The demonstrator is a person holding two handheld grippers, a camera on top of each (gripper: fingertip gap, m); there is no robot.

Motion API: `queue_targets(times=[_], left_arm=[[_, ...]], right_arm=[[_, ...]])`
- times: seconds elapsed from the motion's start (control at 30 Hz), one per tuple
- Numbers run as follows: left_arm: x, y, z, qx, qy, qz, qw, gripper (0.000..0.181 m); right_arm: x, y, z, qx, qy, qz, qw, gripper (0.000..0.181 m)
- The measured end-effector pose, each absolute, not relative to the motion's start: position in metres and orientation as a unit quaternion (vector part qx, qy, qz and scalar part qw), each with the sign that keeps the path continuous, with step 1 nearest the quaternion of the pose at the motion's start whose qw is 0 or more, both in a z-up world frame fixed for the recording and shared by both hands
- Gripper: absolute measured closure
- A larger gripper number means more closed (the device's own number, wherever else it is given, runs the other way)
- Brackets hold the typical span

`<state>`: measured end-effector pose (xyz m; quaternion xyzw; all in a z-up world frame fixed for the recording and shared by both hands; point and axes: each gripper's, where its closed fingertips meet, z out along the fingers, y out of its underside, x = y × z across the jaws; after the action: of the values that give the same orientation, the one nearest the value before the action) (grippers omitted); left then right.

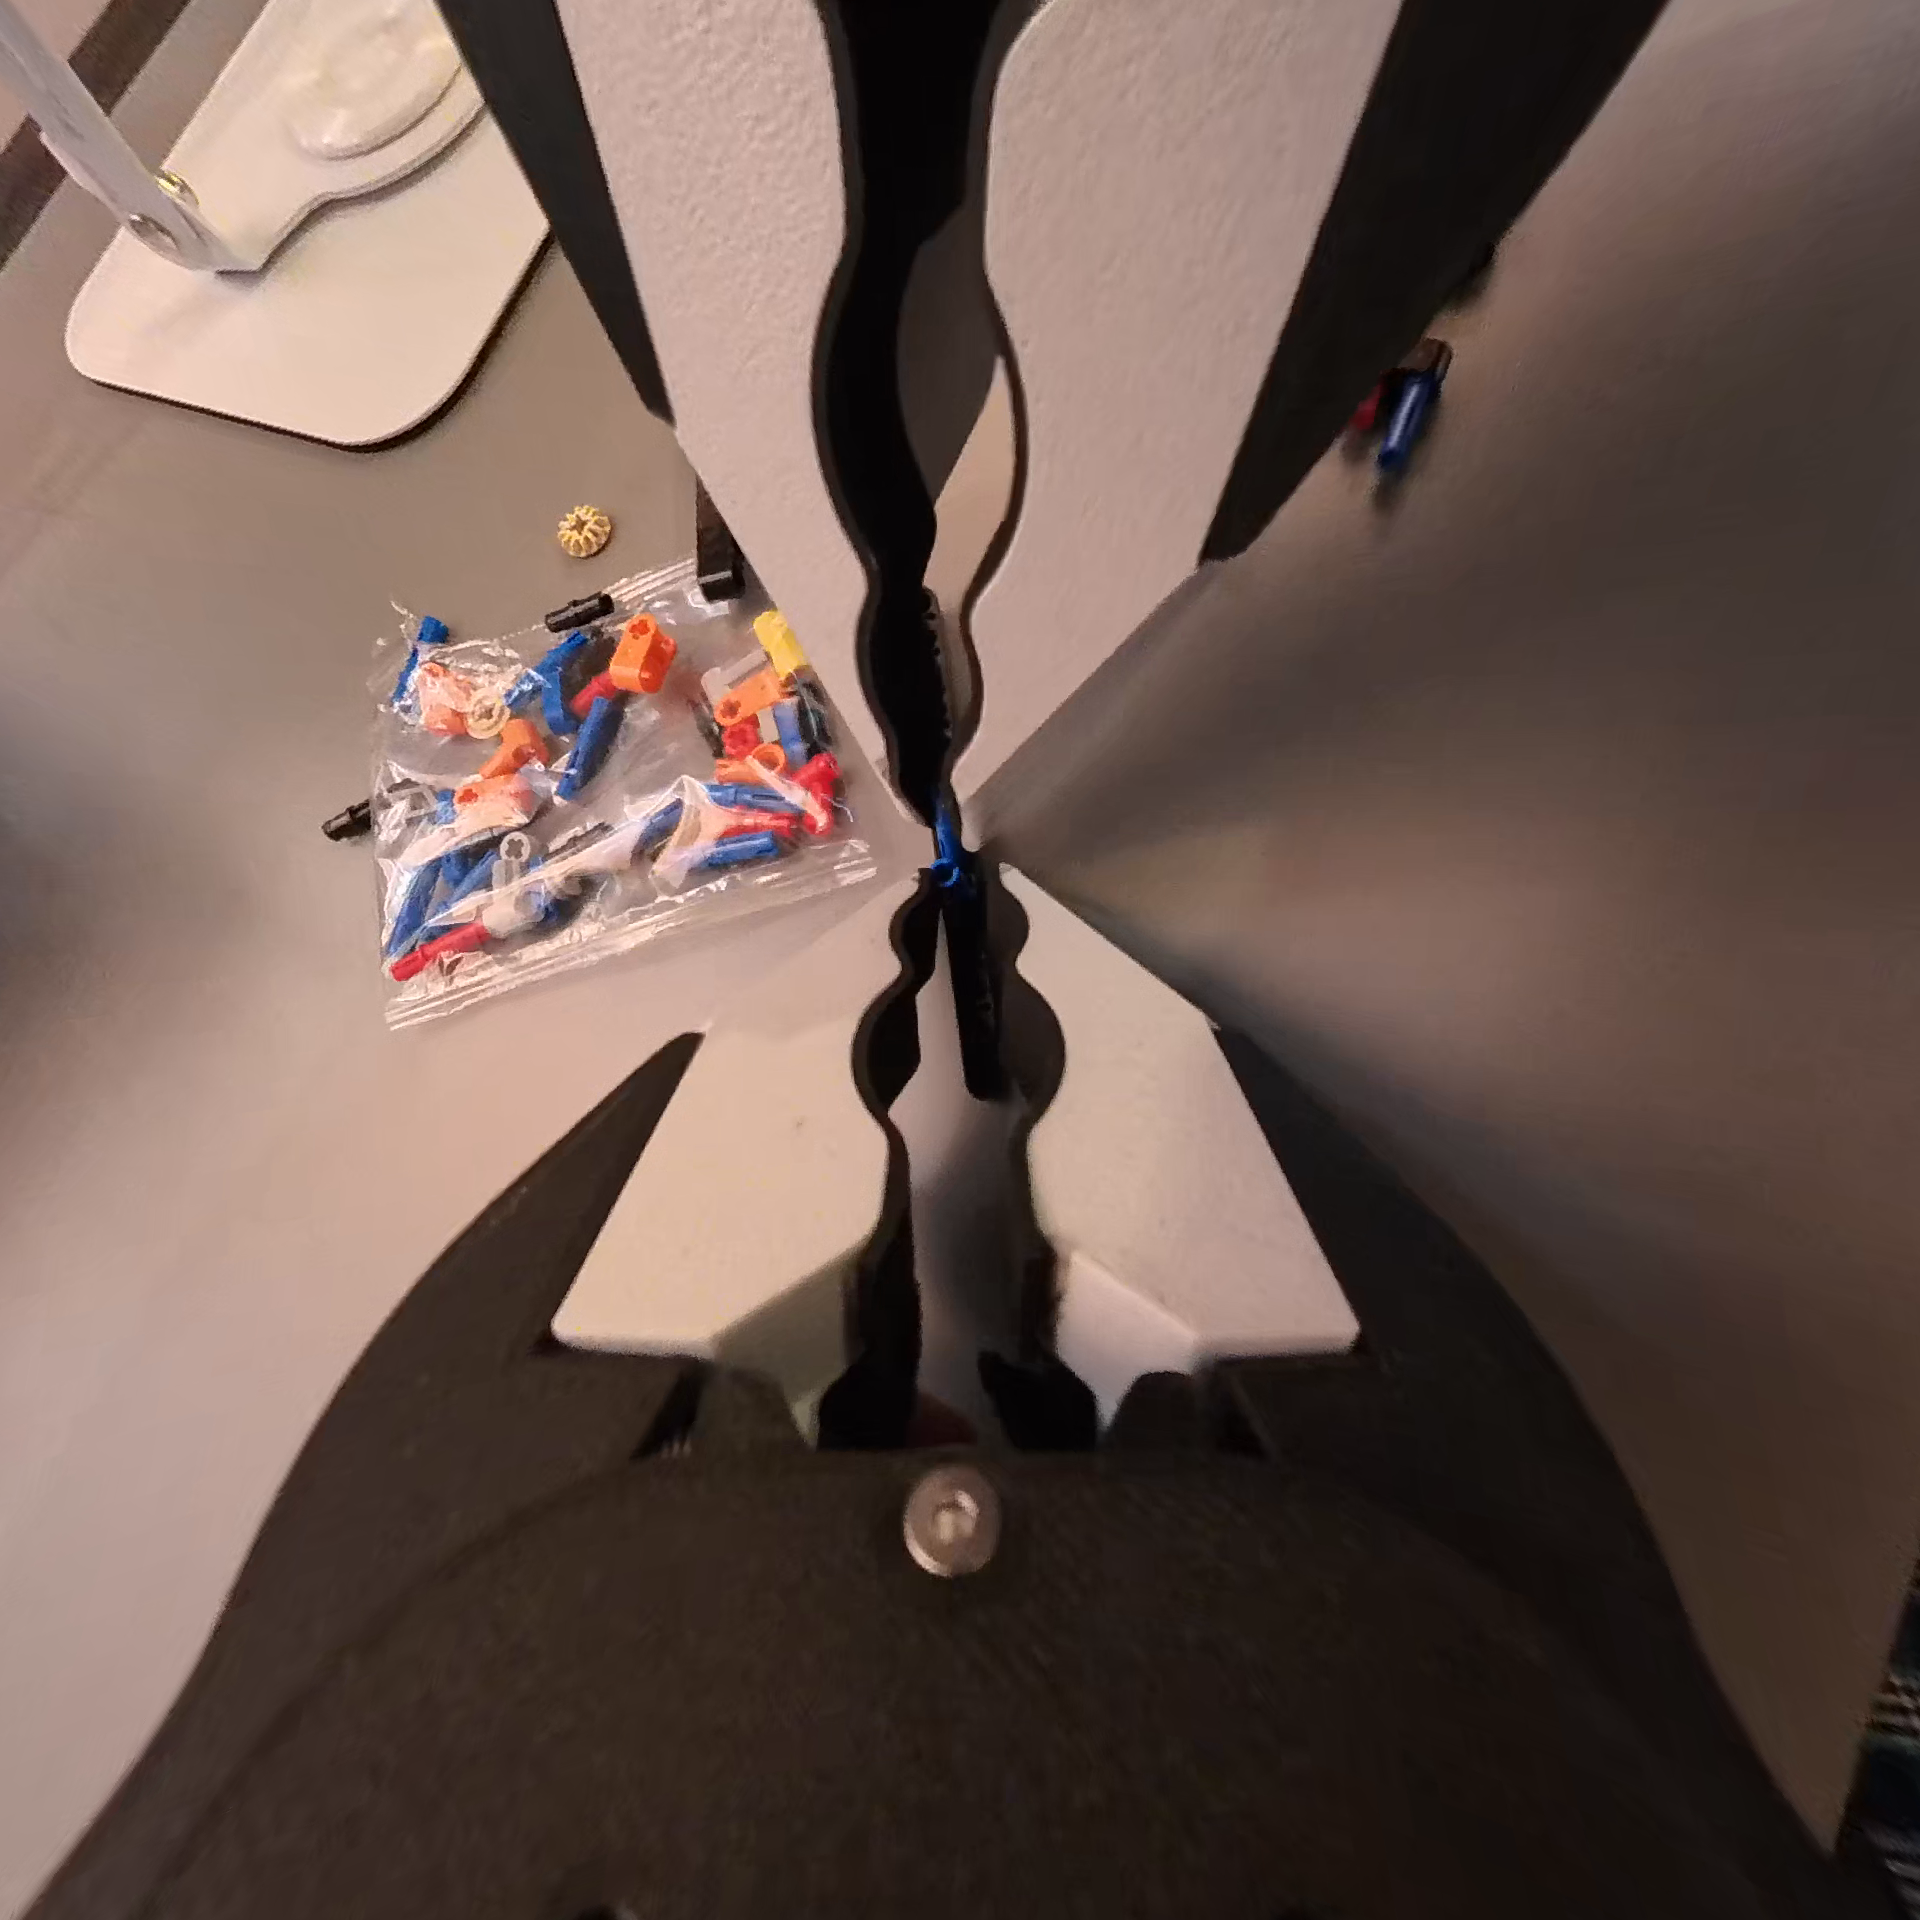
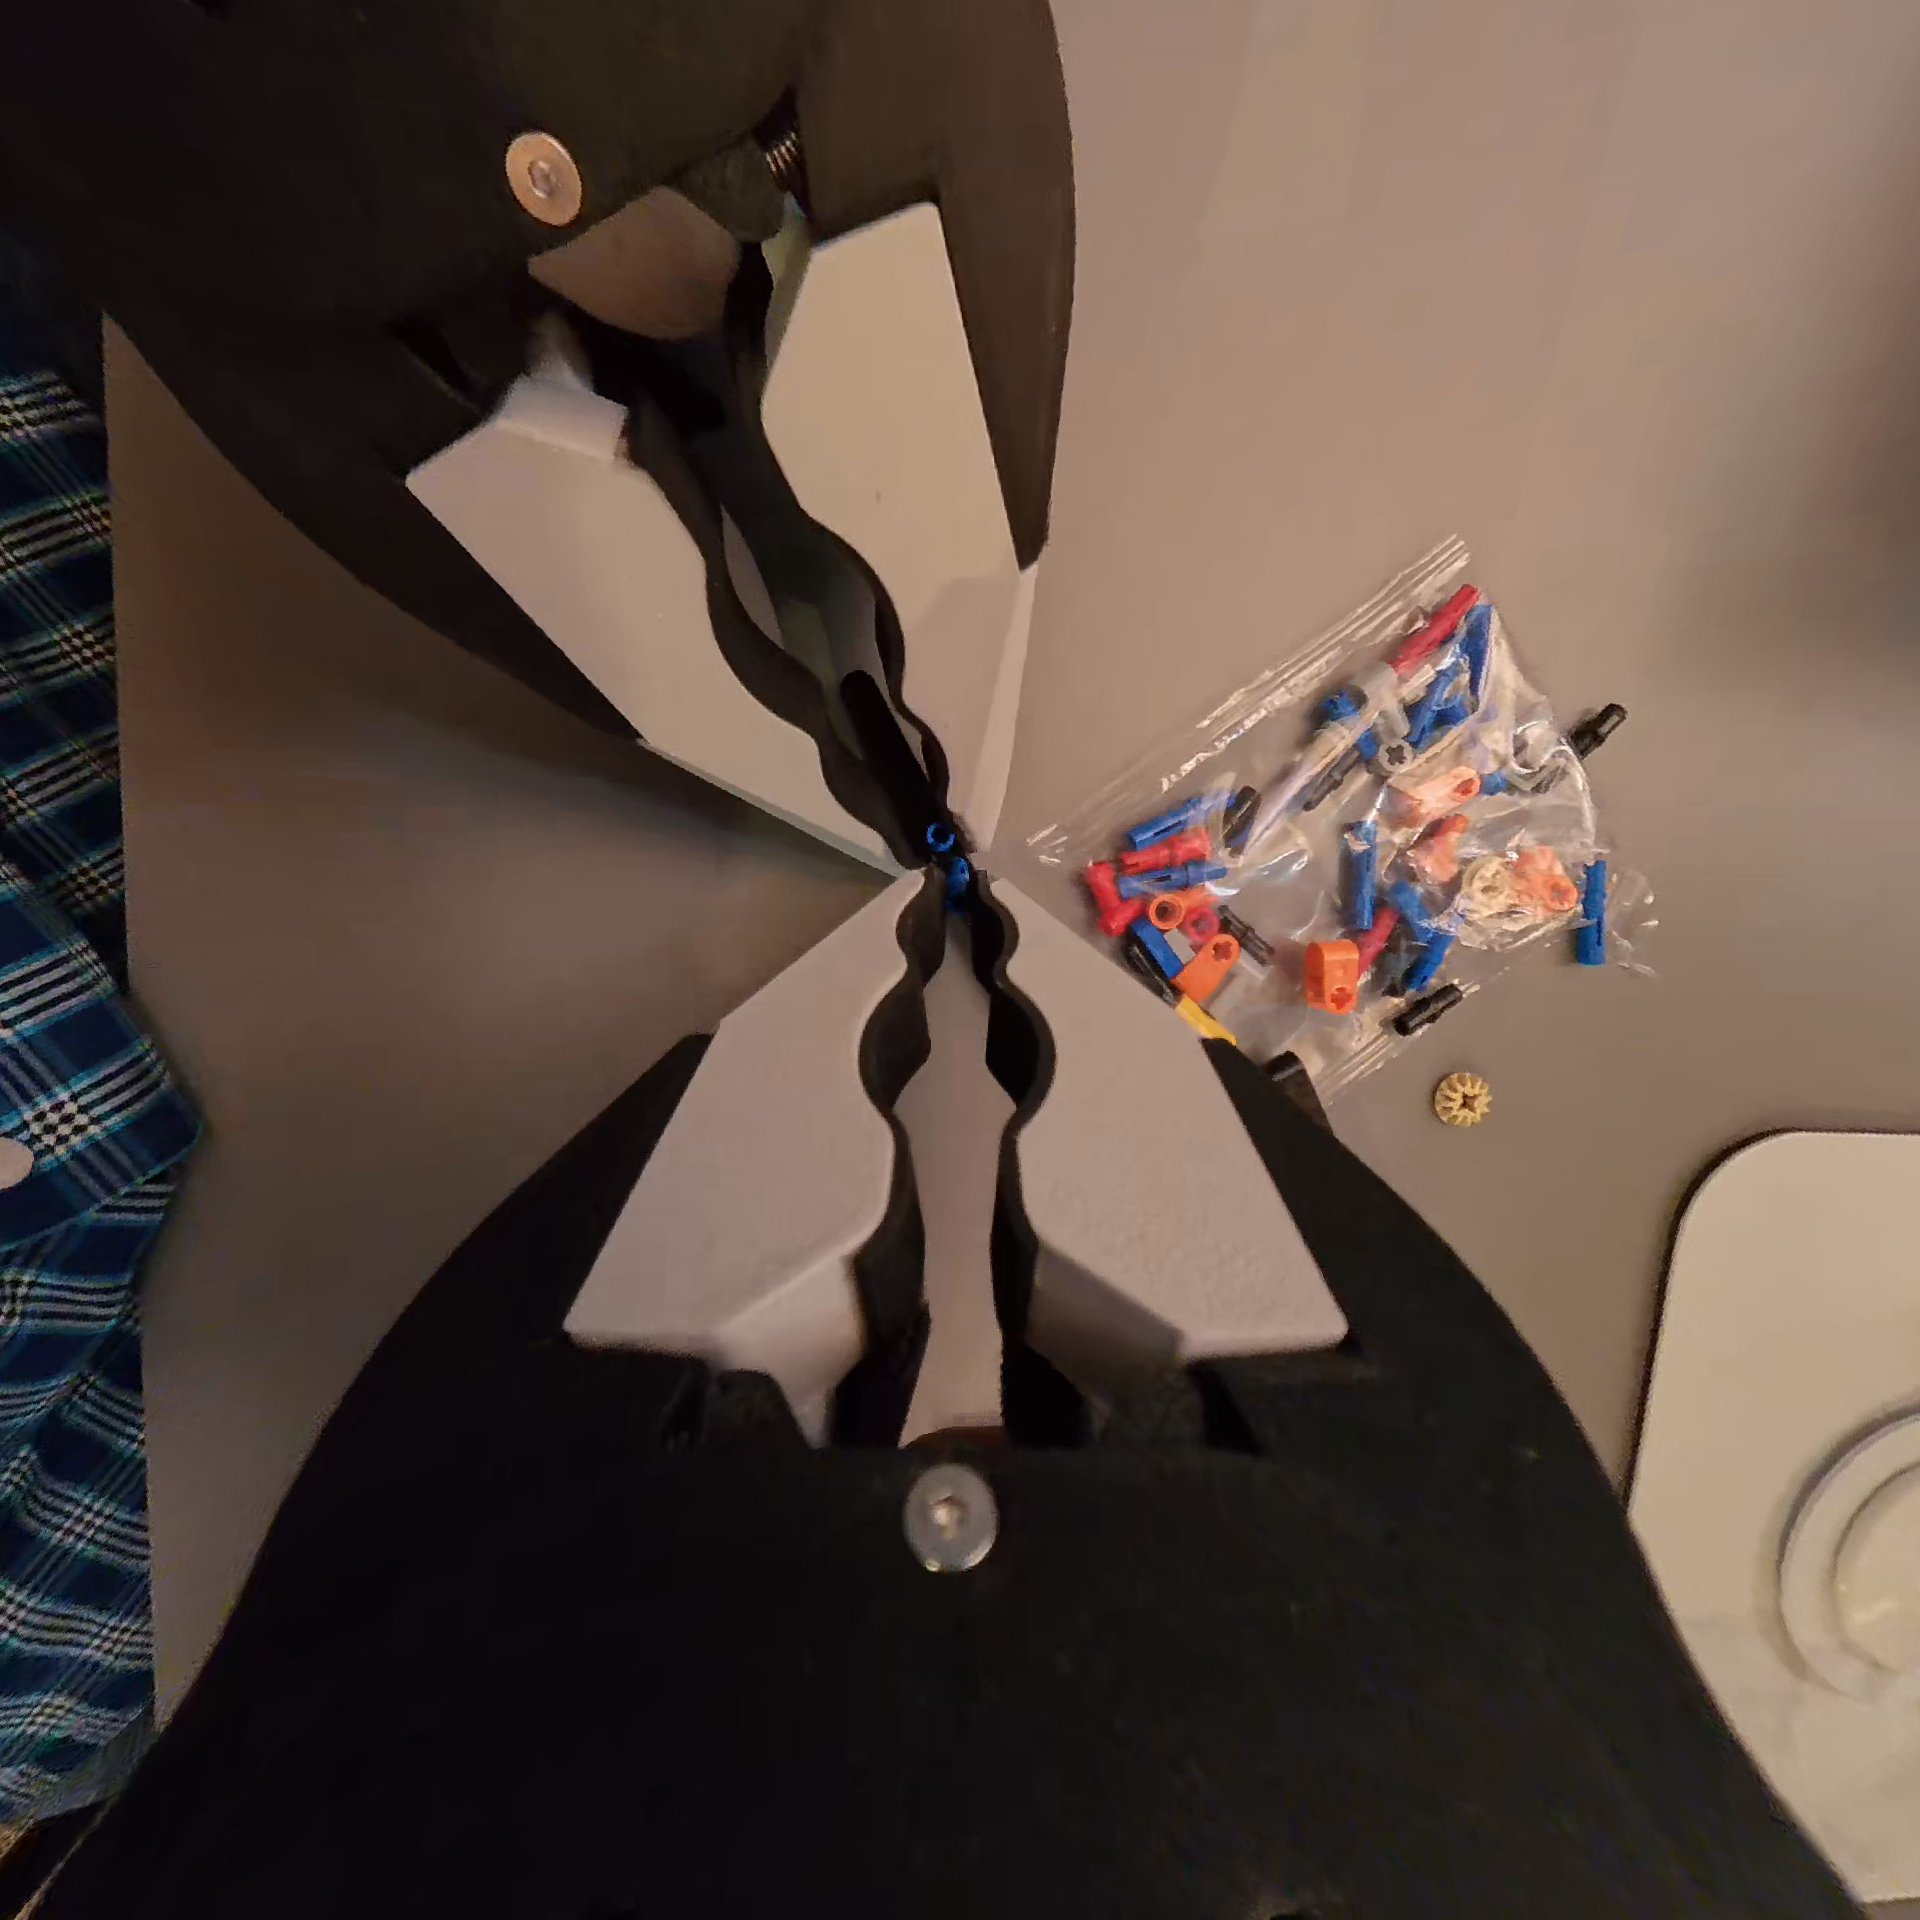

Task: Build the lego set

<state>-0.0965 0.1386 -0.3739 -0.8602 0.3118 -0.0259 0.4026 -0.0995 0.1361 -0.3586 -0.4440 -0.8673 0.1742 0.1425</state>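
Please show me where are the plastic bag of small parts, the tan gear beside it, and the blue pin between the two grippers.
plastic bag (image 1: 613, 800): left wrist view, middle of the bag.
tan gear (image 2: 1463, 1097): right wrist view, its centre.
blue pin (image 1: 948, 844): left wrist view, exposed part between the tips.

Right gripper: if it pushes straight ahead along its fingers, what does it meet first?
The left gripper, tip to tip with the right gripper: the blue pin would meet the left's black beam almost at once.
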Motion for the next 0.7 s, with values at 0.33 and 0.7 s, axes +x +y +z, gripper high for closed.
queue_targets(times=[0.33, 0.7], left_arm=[[-0.0965, 0.1387, -0.3741, -0.86, 0.311, -0.029, 0.402, 0.175], [-0.0956, 0.1413, -0.374, -0.854, 0.323, -0.016, 0.408, 0.175]], right_arm=[[-0.1017, 0.1345, -0.3584, -0.441, -0.871, 0.171, 0.132, 0.179], [-0.102, 0.1338, -0.3586, -0.45, -0.864, 0.186, 0.129, 0.179]])
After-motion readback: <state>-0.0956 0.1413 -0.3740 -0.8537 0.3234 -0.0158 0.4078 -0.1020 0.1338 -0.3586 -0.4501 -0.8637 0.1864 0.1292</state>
